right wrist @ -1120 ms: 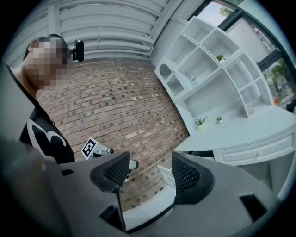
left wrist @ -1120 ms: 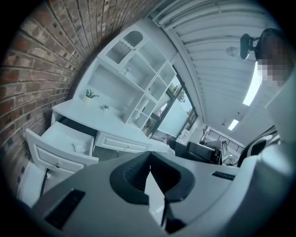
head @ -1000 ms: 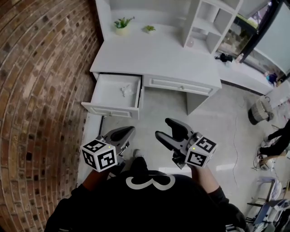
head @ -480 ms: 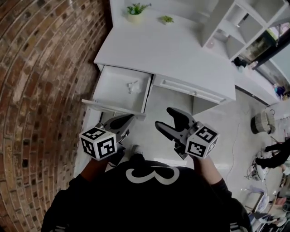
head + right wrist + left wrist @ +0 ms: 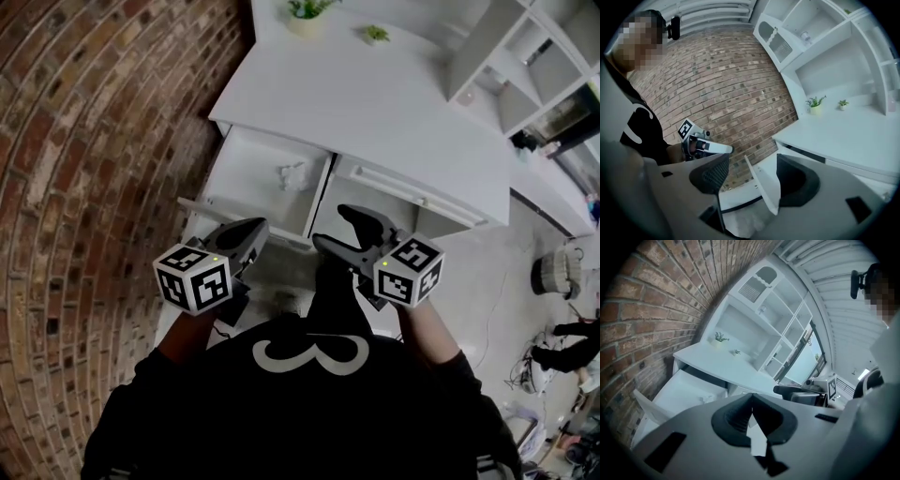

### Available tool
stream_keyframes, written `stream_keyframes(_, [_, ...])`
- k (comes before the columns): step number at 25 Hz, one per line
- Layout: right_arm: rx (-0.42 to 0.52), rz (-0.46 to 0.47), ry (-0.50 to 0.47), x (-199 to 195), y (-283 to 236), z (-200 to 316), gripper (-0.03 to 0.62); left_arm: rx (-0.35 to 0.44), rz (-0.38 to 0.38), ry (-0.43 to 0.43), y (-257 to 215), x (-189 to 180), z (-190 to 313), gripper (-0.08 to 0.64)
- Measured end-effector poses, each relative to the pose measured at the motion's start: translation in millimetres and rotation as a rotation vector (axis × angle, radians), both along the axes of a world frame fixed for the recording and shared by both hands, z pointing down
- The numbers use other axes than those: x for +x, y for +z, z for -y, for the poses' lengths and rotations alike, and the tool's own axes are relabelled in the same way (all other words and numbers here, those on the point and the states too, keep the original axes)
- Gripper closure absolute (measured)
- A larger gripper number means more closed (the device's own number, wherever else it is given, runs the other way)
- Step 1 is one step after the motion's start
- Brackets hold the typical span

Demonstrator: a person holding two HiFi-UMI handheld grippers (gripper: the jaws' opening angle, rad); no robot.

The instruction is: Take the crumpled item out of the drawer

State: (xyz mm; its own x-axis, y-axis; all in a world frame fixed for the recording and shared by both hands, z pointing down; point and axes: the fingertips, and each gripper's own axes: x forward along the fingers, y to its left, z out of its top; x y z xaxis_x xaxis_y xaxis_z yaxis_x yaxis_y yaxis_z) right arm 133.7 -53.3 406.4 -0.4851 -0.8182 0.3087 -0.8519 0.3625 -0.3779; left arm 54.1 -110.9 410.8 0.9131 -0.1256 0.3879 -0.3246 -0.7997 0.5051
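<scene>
Jaws of the right gripper (image 5: 752,176) stand wide apart with nothing between them, probably readied for the pick. The left gripper (image 5: 751,411) has its jaws pressed together, empty, and likely plays no part. Both hover at the near side of the drawer (image 5: 251,161), pointing into it. Pulled out from the left end of the desk (image 5: 375,103), it exposes the crumpled item (image 5: 293,175), which lies by its right wall, untouched.

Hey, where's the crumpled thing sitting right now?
In the head view, the crumpled white item lies inside the open drawer, toward its right side. The drawer is at the left end of the desk, beside the brick wall.
</scene>
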Motion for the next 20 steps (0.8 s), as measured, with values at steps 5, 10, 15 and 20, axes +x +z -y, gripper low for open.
stream_keyframes(5, [-0.044,-0.001,-0.087,8.3,16.6,38.3,0.285,-0.015,0.000,-0.084,1.8,7.9,28.0,0.557])
stream_keyframes(10, [-0.094,0.002,-0.152,18.2,42.9,84.7,0.281,-0.041,0.002,-0.185,8.7,11.1,59.0,0.557])
stream_keyframes(15, [-0.180,-0.085,-0.225,25.7,87.1,122.3,0.270,-0.080,0.014,-0.265,17.5,14.7,82.4,0.557])
stream_keyframes(20, [-0.294,-0.146,-0.285,24.3,136.6,148.9,0.262,-0.090,0.014,-0.328,20.1,12.1,103.7,0.557])
